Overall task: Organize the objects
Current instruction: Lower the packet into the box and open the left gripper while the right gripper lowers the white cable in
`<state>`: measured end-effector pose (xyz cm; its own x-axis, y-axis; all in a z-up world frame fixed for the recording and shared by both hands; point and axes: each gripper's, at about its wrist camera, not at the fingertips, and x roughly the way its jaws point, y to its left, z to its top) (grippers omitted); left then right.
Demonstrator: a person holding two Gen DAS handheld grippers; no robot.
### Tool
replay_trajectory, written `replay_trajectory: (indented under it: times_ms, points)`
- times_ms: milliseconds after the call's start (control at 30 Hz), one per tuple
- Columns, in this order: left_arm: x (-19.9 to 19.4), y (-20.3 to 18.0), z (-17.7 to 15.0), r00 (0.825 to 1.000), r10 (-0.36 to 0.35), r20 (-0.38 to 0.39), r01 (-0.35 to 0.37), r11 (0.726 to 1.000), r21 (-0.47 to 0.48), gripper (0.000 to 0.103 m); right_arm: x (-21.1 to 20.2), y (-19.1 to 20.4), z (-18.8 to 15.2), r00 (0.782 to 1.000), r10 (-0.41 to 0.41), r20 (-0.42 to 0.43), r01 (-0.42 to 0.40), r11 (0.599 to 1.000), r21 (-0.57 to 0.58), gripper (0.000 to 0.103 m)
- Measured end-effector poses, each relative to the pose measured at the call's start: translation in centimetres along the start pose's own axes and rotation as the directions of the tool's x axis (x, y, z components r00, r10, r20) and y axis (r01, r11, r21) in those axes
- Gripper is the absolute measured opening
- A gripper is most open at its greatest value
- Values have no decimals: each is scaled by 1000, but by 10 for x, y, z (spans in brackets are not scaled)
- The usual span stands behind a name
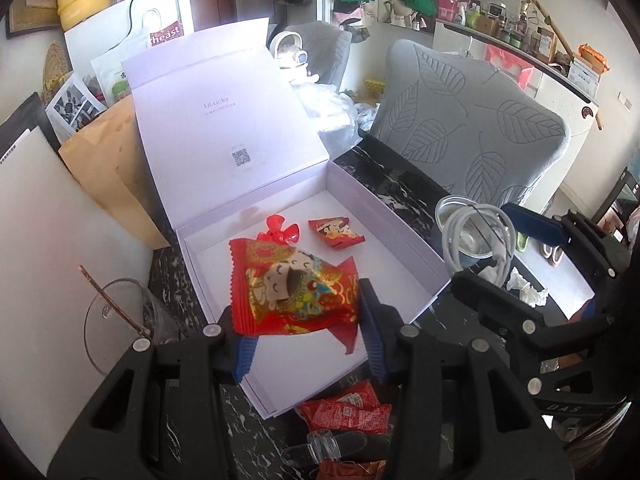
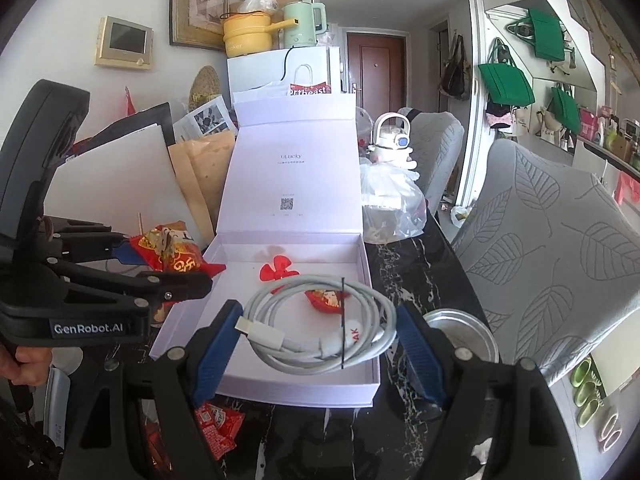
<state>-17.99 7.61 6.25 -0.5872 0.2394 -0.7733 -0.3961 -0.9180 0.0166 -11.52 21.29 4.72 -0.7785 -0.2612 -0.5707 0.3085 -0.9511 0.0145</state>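
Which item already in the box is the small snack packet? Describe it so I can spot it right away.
Start at the open white box with its lid standing up, in the middle of the dark marble table. On its floor, toward the back, two red things lie side by side. The small snack packet is the flat crimped wrapper printed with a cartoon figure; the red plastic propeller beside it is plain and bladed.

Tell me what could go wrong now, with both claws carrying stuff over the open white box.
1. The left claw grips the red snack packet near its lower edge only, so it may slip out.
2. The right claw holds the coiled white cable across loose loops; one could sag or uncoil.
3. The claws are close together, so they might bump while lowering into the white box.
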Motion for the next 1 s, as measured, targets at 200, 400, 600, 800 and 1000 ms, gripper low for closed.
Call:
replay_trajectory:
  times_ms: [200, 400, 600, 800, 1000]
  points:
    - [14, 5, 17, 1000, -14, 1, 14, 1000, -3, 43, 11, 1, 20, 1000, 10, 14, -9, 1000, -18, 79]
    - [29, 17, 30, 1000, 27, -8, -27, 1000, -9, 43, 31, -3, 36, 1000, 15, 12, -14, 1000, -24, 79]
    - [41, 31, 43, 998, 57, -8, -57, 998, -28, 43, 52, -4, 49, 1000, 27, -5, -27, 998, -50, 79]
    - [59, 40, 55, 996, 93, -17, -94, 995, -29, 43, 71, -5, 59, 999, 47, -26, -48, 997, -65, 79]
    - [79, 44, 61, 995, 96, -38, -97, 995, -37, 43, 93, -11, 64, 998, 48, -46, -50, 997, -63, 79]
